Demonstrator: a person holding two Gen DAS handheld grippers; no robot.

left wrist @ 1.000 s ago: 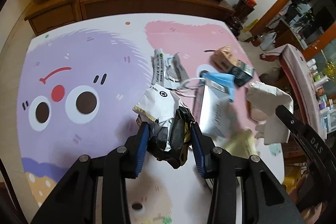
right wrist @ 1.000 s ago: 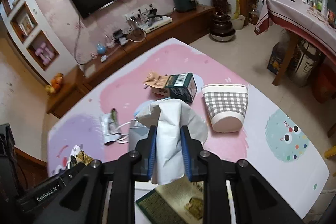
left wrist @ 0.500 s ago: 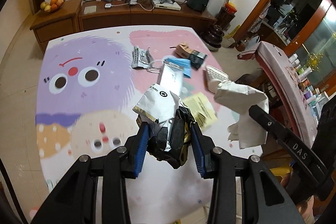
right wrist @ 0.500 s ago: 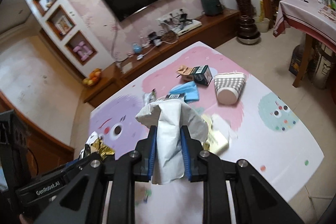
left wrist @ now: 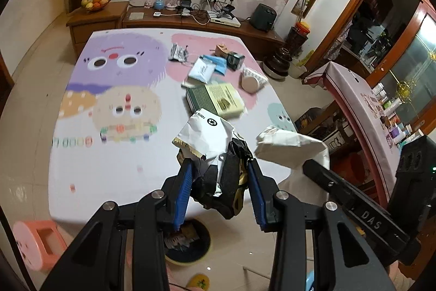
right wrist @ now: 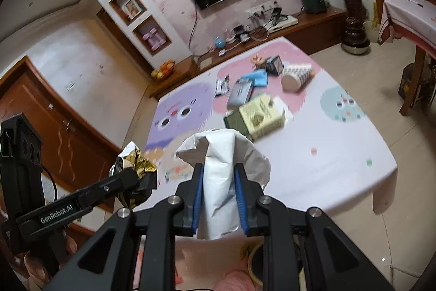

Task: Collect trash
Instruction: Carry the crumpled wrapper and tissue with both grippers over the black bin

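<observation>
My left gripper (left wrist: 219,183) pinched a crumpled black, white and gold wrapper (left wrist: 215,143). My right gripper (right wrist: 218,191) clamped creased white paper (right wrist: 222,168).

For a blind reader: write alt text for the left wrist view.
The left tool grips a crumpled white, black and gold wrapper above a round bin on the floor. Beside it, the right tool holds crumpled white paper; more litter lies on the cartoon-print mat beyond.

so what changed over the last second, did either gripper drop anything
No drop. Both grippers pulled back and up from the play mat toward the trash bin, now visible below. The left gripper stays clamped on the crumpled wrapper, the right gripper on the white paper. The mat's litter is unmoved.
</observation>
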